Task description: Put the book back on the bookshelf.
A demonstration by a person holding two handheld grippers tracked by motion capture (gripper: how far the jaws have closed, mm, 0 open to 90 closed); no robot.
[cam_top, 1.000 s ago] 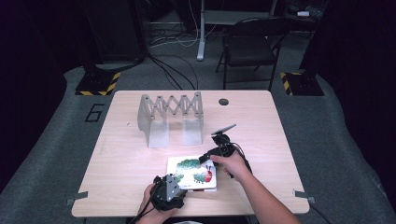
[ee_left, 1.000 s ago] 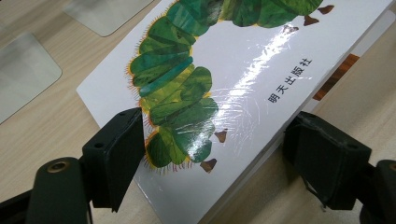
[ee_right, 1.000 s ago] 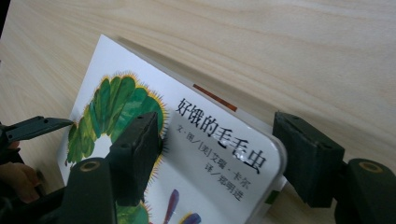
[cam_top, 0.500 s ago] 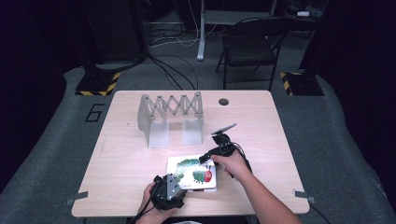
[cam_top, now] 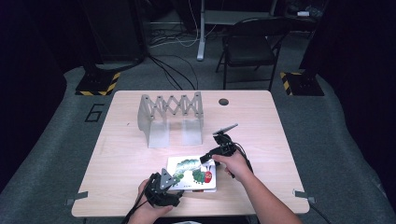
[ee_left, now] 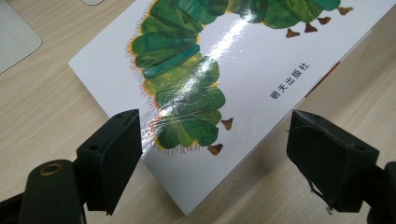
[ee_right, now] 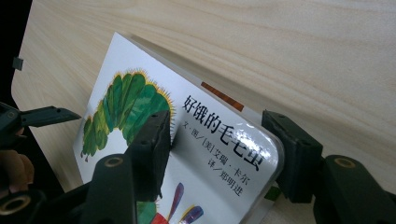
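Since a second ago nothing's really been moved: the glossy white caterpillar picture book (cam_top: 192, 173) is straddled by the left gripper (ee_left: 212, 154) at 7 o'clock and the right gripper (ee_right: 219, 154) at 1 o'clock, jaws spread, seemingly not yet clamped.

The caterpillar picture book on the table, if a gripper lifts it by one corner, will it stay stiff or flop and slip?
The picture book looks glossy, with glare across its cover, so the pads may slip. It seems a thin hardcover, likely stiff yet light. Lifted by one corner, its cover could swing open. The right gripper straddles a corner, jaws apart.

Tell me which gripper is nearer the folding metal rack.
Right. The right gripper sits at the picture book's far corner, just below the rack. The left gripper is at the book's near-left corner, farther back.
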